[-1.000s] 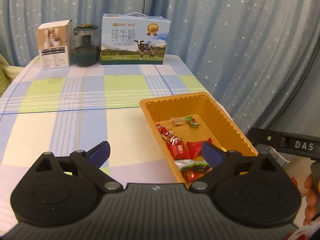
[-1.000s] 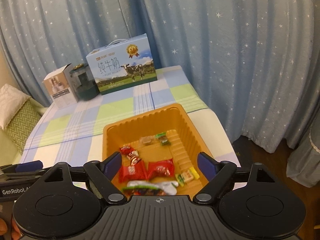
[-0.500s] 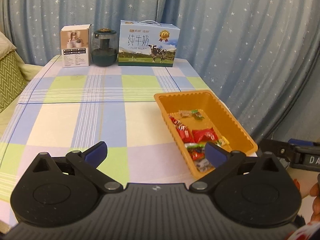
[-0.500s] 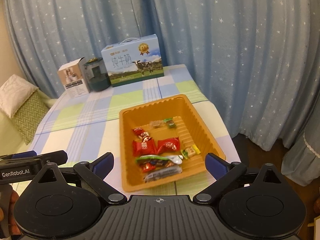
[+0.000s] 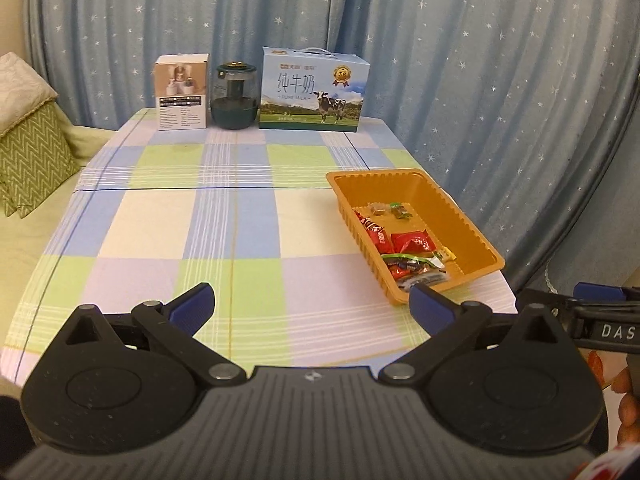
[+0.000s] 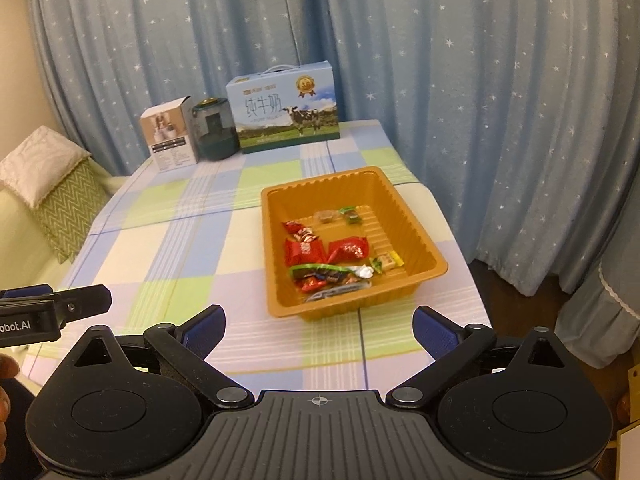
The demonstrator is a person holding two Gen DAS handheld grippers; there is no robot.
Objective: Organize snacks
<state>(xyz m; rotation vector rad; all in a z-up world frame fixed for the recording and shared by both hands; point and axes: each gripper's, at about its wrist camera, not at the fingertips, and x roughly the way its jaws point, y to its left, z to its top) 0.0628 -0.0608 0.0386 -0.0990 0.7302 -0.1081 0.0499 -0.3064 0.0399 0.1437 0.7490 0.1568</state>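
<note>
An orange plastic tray (image 5: 400, 174) sits near the right edge of the checked tablecloth (image 5: 180, 220). It holds several wrapped snacks (image 5: 412, 242): red packets, a green-topped one and small candies. In the right wrist view the same tray (image 6: 320, 182) and snacks (image 6: 346, 249) lie just ahead. My left gripper (image 5: 311, 306) hangs open over the near part of the table, left of the tray, with nothing between its blue pads. My right gripper (image 6: 319, 326) is also open and empty, short of the tray's near rim.
At the table's far end stand a blue milk carton box (image 5: 312, 92), a dark green jar (image 5: 234, 96) and a small white box (image 5: 182, 92). A green cushion (image 5: 28, 152) lies on a sofa at left. Blue star curtains hang behind and to the right.
Both grippers have pulled back and up from the tray, which now looks smaller and farther off. The right jaws have spread wider. The snacks stay in the tray.
</note>
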